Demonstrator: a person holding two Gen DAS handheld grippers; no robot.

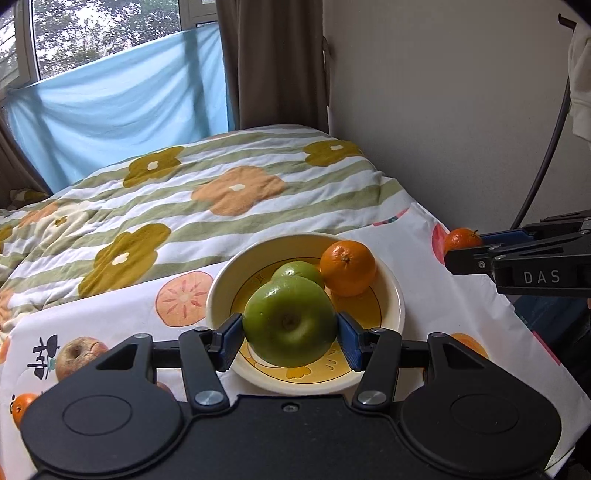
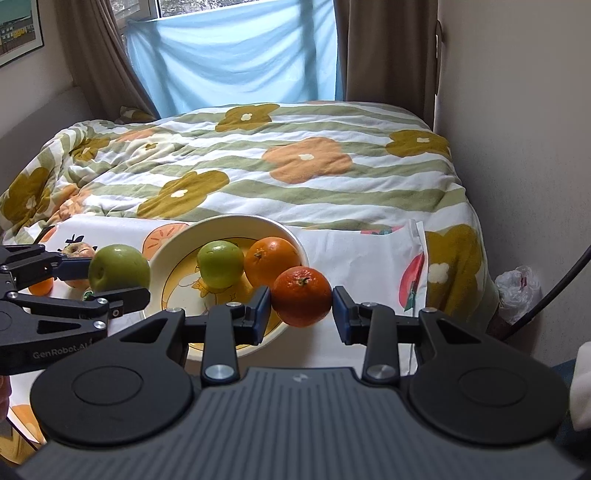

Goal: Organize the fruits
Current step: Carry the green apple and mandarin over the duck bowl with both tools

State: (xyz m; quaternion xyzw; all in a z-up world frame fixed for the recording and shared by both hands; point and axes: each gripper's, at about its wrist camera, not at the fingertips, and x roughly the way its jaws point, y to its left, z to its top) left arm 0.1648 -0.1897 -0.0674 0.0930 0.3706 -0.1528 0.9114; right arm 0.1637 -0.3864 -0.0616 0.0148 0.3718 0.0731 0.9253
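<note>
Green, glossy apple pinched in left jaws; right jaws clamp a dimpled orange mandarin.

A quilted bedspread with green and white stripes and orange and ochre flower shapes covers the bed. A pale blue sheet hangs across the lower part of the window, flanked by brown curtains. A white cloth printed with fruit pictures lies over the near edge of the bed. A framed picture hangs on the left wall, and a crumpled white plastic bag sits on the floor beside the bed by the right wall.
</note>
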